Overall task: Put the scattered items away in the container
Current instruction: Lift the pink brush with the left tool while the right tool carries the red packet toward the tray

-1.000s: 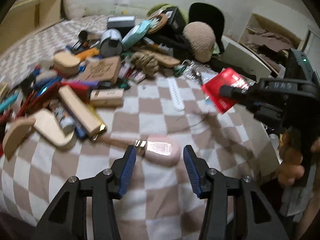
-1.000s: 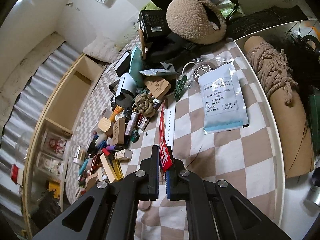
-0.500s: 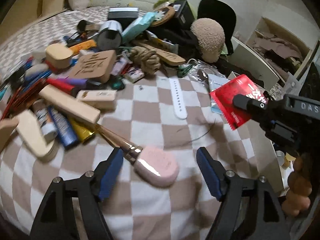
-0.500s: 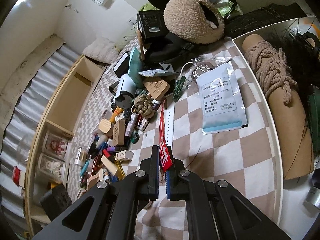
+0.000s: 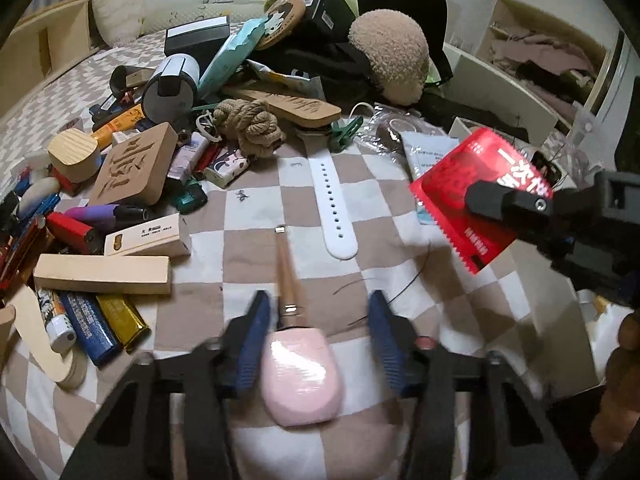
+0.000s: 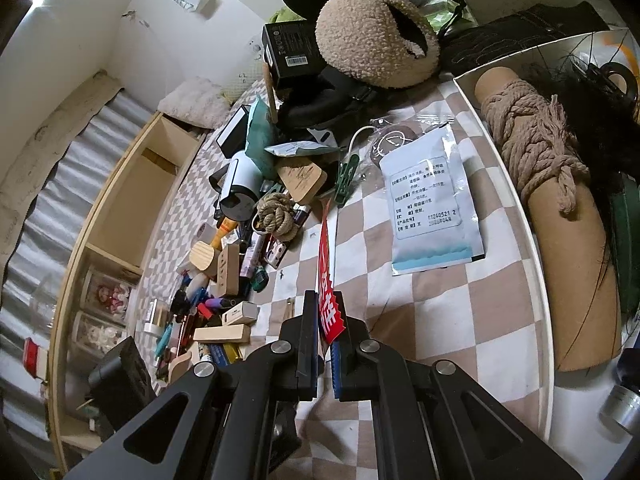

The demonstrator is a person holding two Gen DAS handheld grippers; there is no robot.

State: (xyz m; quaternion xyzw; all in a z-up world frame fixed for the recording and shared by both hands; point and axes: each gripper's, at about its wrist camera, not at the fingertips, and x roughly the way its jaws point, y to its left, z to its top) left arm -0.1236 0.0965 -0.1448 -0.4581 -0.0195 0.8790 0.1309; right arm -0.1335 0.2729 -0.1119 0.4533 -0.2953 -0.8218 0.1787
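Left gripper (image 5: 314, 336) has closed in, open around pink-headed brush (image 5: 298, 376); right gripper (image 6: 325, 350) clamps red foil sachet (image 6: 327, 280) beside brush, not binned.

There are two grippers: the left gripper (image 5: 316, 332) and the right gripper (image 6: 325, 346). There is one pink brush (image 5: 301, 376), one red packet (image 5: 476, 196), one white watch strap (image 5: 334, 204) and one ball of rope (image 5: 249, 125). There is one fluffy tan hat (image 5: 390, 56) and one white and blue pouch (image 6: 430, 204). One white container (image 6: 516, 216) holds one brown tube (image 6: 572, 248) wrapped in rope.
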